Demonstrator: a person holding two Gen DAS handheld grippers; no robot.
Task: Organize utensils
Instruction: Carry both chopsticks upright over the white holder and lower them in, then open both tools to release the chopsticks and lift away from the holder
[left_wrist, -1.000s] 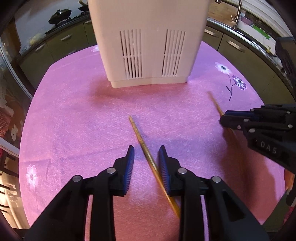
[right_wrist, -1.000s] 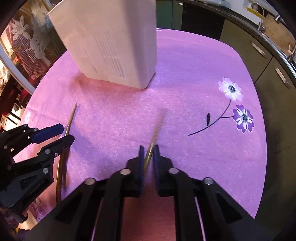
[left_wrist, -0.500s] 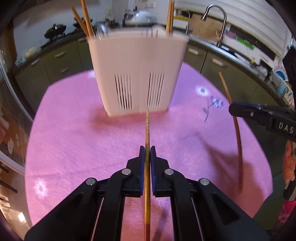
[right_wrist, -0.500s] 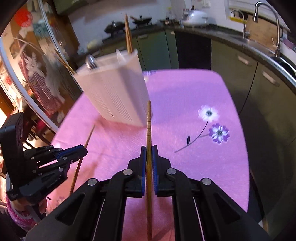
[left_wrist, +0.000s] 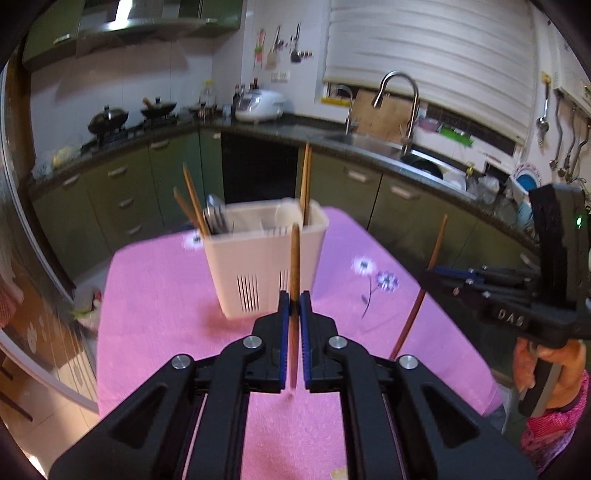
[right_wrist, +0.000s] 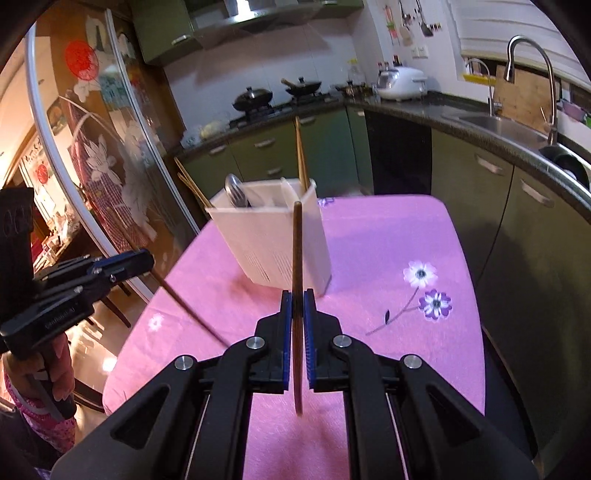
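A white utensil caddy (left_wrist: 264, 262) (right_wrist: 275, 243) stands on the pink table and holds several chopsticks and metal cutlery. My left gripper (left_wrist: 294, 301) is shut on a wooden chopstick (left_wrist: 294, 266) held upright, lifted off the table, in front of the caddy. My right gripper (right_wrist: 296, 301) is shut on a second chopstick (right_wrist: 297, 258), also upright and raised. The right gripper (left_wrist: 439, 275) with its chopstick (left_wrist: 424, 288) shows at the right of the left wrist view. The left gripper (right_wrist: 147, 264) shows at the left of the right wrist view.
The pink flowered tablecloth (left_wrist: 155, 295) (right_wrist: 388, 240) covers the table. Green kitchen cabinets and a counter with a sink and tap (left_wrist: 397, 110) run behind. A glass sliding door (right_wrist: 92, 166) stands to the left.
Both grippers closed on the chopsticks that lay on the table and have lifted them higher and farther back from the caddy, tilting to level so the kitchen comes into view.
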